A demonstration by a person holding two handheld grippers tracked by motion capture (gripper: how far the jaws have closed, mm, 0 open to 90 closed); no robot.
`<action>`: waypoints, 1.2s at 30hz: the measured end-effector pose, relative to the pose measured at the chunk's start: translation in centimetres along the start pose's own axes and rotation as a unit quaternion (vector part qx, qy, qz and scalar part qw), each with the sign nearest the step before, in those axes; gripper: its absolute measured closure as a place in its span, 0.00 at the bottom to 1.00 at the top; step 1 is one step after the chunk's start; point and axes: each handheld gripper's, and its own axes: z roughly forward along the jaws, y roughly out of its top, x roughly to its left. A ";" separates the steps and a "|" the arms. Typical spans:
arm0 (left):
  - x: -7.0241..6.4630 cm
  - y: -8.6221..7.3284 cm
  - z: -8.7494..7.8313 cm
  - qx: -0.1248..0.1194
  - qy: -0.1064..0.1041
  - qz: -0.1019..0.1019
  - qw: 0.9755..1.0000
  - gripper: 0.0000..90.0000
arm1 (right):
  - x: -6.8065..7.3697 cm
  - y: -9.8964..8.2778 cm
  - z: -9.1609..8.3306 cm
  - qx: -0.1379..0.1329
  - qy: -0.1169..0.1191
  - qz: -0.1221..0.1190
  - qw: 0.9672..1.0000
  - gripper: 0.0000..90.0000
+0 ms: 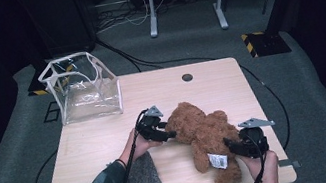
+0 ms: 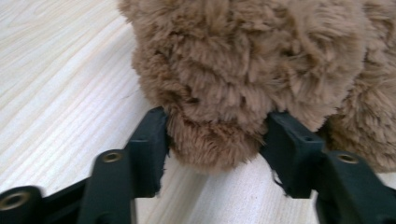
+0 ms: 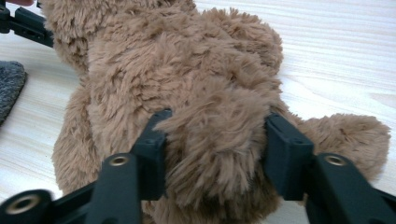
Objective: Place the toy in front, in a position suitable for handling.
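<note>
Your left claw [image 1: 167,134] sits just left of the middle of the high view, pinching a rounded limb of the brown plush teddy bear [image 1: 205,135]. In the left gripper view both black jaws press into the fur on either side of that limb [image 2: 212,135], which bulges out between them just above the pale wooden desk [image 1: 210,83].

Your right claw [image 1: 229,145] is at the lower right of the high view, and it too is clamped on the bear. In the right gripper view its jaws squeeze a thick tuft of the bear's body or a limb [image 3: 215,140]; I cannot tell which part it is. In the upper left corner of that view you can see the other claw's black jaw at the far end of the toy.

The bear lies on the desk, stretched from the centre of the high view down toward the lower right edge, with a white printed tag [image 1: 218,161] showing on its lower part.

A dark grey fuzzy pad [image 1: 140,176] lies on the desk at the lower left, beside your left forearm. A clear plastic bag with white trim [image 1: 81,88] stands open at the upper left corner of the desk, well apart from the bear.
</note>
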 end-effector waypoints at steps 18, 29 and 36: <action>-0.9 -0.3 -0.3 -0.008 0.032 0.005 0.999 0.99 | 0.3 0.6 0.1 -0.015 0.006 -0.017 1.000 0.86; -1.5 -0.8 -1.8 -0.041 0.042 0.014 0.998 1.00 | 0.3 2.4 -0.5 -0.041 -0.005 -0.038 0.998 0.87; -1.9 -0.7 -3.2 -0.063 0.053 0.020 0.996 1.00 | 0.4 4.7 -0.8 -0.050 -0.016 -0.064 0.997 0.87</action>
